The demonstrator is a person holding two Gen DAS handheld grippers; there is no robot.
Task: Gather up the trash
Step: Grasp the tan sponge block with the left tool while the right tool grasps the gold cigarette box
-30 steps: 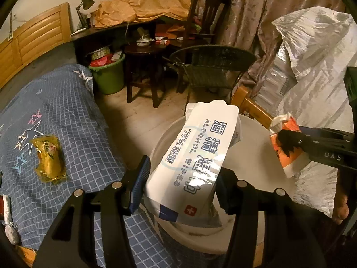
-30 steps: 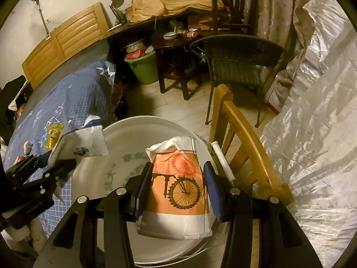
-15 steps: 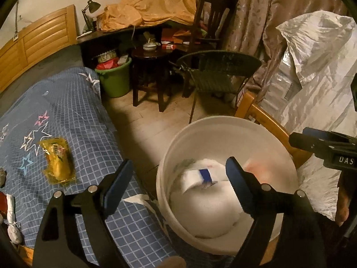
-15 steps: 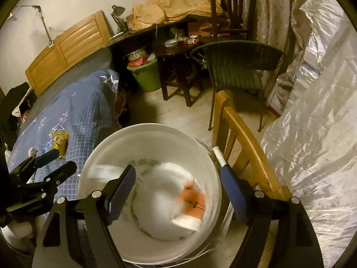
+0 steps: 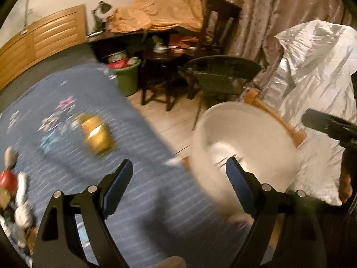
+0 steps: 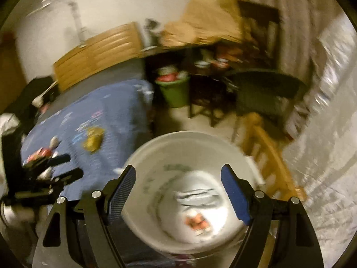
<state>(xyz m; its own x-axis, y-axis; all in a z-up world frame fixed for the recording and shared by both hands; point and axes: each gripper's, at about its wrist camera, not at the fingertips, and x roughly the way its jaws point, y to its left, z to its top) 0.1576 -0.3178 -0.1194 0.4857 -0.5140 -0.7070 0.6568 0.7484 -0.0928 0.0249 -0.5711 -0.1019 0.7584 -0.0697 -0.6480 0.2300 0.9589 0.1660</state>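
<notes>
Trash sits in the white bucket [image 6: 187,192]: a white wipes pack [image 6: 196,197] lies on the bottom with an orange-printed paper cup [image 6: 197,222] just near of it, both blurred. More trash is on the blue bed [image 5: 67,116] to the left: a yellow wrapper [image 5: 97,135] lies on the cover, and at the bed's near left edge are a red item [image 5: 7,177] and some pale scraps, too blurred to name. The left tool [image 5: 176,182] hangs over the bed's right edge beside the bucket, its jaws spread wide with nothing between them, only bed cover and bucket rim behind. The right tool [image 6: 178,188] hangs above the bucket, its jaws likewise wide and holding nothing; the bucket's inside shows through the gap. Neither tool touches the trash. A wooden chair [image 6: 267,154] stands just right of the bucket, with silvery plastic sheeting [image 5: 316,71] beyond it. Farther off stand a green bin [image 5: 128,78], full to the top, a dark stool, a dark wicker chair [image 5: 223,76] and a cluttered counter [image 5: 133,34] under orange paper.
</notes>
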